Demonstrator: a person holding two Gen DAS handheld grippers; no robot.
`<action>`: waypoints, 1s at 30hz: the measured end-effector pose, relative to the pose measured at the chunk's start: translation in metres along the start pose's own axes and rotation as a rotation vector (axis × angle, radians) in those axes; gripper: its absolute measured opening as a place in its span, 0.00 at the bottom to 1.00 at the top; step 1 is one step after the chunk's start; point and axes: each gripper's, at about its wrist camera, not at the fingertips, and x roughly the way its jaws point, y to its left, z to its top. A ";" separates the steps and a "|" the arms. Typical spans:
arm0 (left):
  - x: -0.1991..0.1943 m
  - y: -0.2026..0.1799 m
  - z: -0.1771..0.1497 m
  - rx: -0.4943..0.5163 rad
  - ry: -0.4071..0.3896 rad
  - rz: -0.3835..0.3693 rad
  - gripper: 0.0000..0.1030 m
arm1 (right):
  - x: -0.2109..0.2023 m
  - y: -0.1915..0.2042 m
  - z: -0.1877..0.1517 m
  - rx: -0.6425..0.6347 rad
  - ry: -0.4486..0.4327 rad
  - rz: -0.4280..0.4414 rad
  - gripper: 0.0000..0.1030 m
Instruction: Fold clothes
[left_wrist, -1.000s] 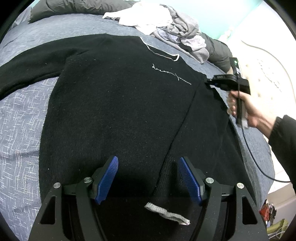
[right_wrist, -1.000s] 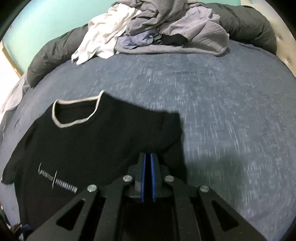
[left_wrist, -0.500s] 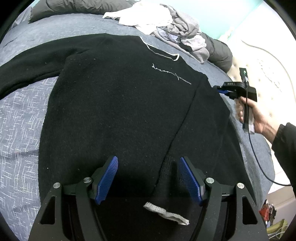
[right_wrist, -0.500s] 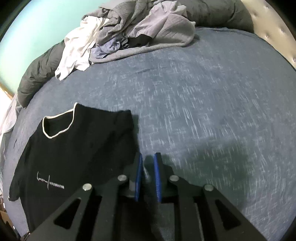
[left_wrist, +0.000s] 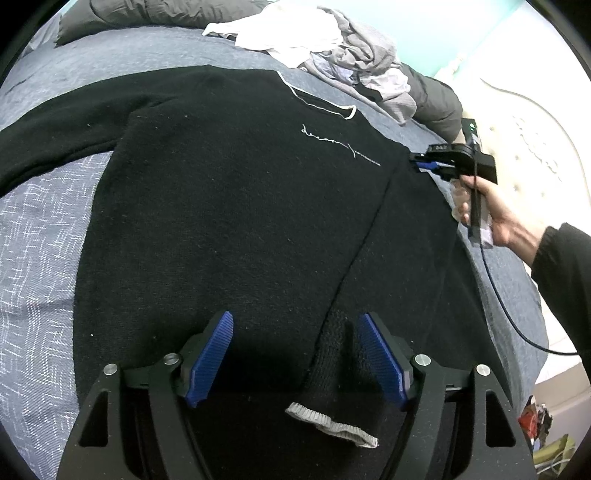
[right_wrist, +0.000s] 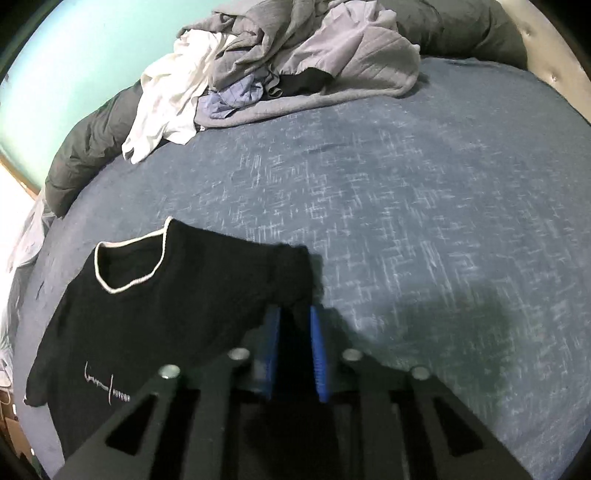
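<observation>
A black sweater (left_wrist: 229, 206) with white script and a white-edged neckline lies flat on the bed; it also shows in the right wrist view (right_wrist: 155, 295). One sleeve is folded across the body, its grey cuff (left_wrist: 332, 428) near my left gripper (left_wrist: 295, 354), which is open just above the hem. My right gripper (right_wrist: 293, 343) is open, its blue pads either side of the sweater's shoulder corner; in the left wrist view it (left_wrist: 421, 164) sits at that shoulder. The other sleeve (left_wrist: 55, 136) stretches out to the far left.
A heap of grey, white and lilac clothes (right_wrist: 280, 66) lies at the head of the bed, against a dark grey duvet roll (right_wrist: 85, 147). The blue-grey bedspread (right_wrist: 406, 221) stretches to the right of the sweater. A padded cream headboard (left_wrist: 535, 147) is beyond the right hand.
My right gripper let go of the shoulder, pulled off to the side, then came back with its pads wider apart around the shoulder corner. My left gripper has stayed put, open.
</observation>
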 end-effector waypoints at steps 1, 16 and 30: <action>0.000 0.000 0.000 0.000 0.000 -0.001 0.74 | 0.002 0.001 0.002 -0.002 -0.005 -0.007 0.11; -0.001 0.002 -0.002 -0.004 0.005 -0.010 0.74 | -0.018 -0.021 0.021 0.086 -0.113 0.027 0.03; -0.001 0.000 -0.002 -0.003 0.006 -0.009 0.75 | 0.000 -0.015 0.021 0.079 -0.056 0.060 0.19</action>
